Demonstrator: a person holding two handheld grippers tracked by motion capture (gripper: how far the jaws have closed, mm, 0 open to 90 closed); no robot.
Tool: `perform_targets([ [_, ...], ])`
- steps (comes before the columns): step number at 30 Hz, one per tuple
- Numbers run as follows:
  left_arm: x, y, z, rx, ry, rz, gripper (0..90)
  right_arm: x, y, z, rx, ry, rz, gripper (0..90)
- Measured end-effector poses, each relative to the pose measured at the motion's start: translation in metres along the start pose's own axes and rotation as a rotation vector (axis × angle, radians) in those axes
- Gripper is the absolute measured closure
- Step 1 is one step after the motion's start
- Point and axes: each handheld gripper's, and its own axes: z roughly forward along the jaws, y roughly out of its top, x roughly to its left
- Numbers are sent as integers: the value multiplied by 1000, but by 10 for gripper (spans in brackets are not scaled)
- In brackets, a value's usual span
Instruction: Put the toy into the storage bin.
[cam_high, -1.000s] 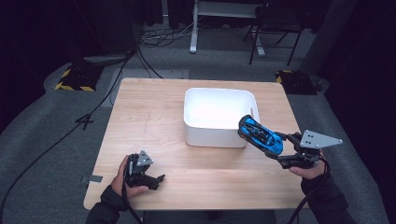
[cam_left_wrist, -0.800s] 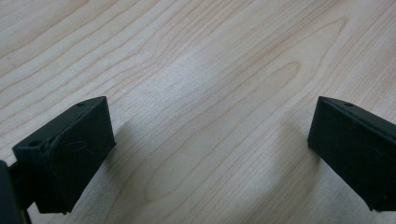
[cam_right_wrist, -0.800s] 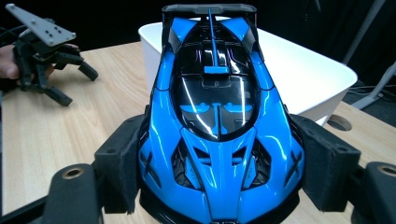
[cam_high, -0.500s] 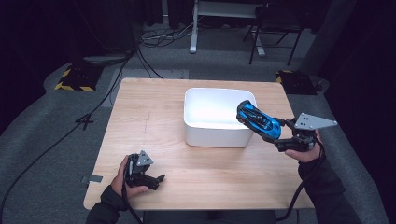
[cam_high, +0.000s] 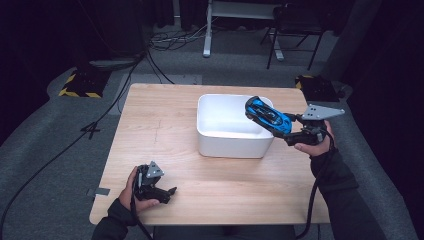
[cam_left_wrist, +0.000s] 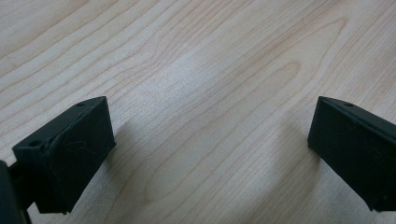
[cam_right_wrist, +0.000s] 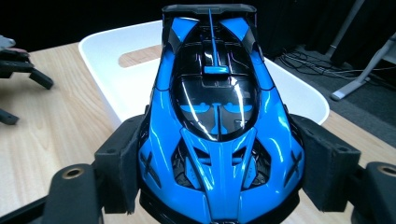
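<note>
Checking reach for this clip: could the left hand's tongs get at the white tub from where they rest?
Probably yes. The left tongs rest open at the table's near edge, with bare wood between them and the white tub. The right tongs hold the blue car over the tub's far-right rim.

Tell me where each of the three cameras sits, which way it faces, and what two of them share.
High view: above the near edge, looking forward and down on the table; both forearms enter from below.
Left gripper view: rides the left gripper, looking down on bare wood between its open jaws.
Right gripper view: rides the right gripper, looking along the clamped blue toy car toward the white bin.
Shared: high and right gripper views both show car and bin.
</note>
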Motion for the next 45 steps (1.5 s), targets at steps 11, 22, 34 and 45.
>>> perform_targets([
  [11, 0, 0, 0, 3, 1, 4, 6, -11, 11, 22, 47, 1, 1, 262],
  [22, 0, 0, 0, 0, 0, 0, 6, -12, 20, 43, 132, 11, -35, 262],
  [34, -1, 0, 1, 0, -13, -18, 6, -17, 24, 63, 261, 61, -29, 262],
  [45, -1, 0, 1, 0, -10, -15, 6, -19, 28, 75, 396, 68, -79, 262],
])
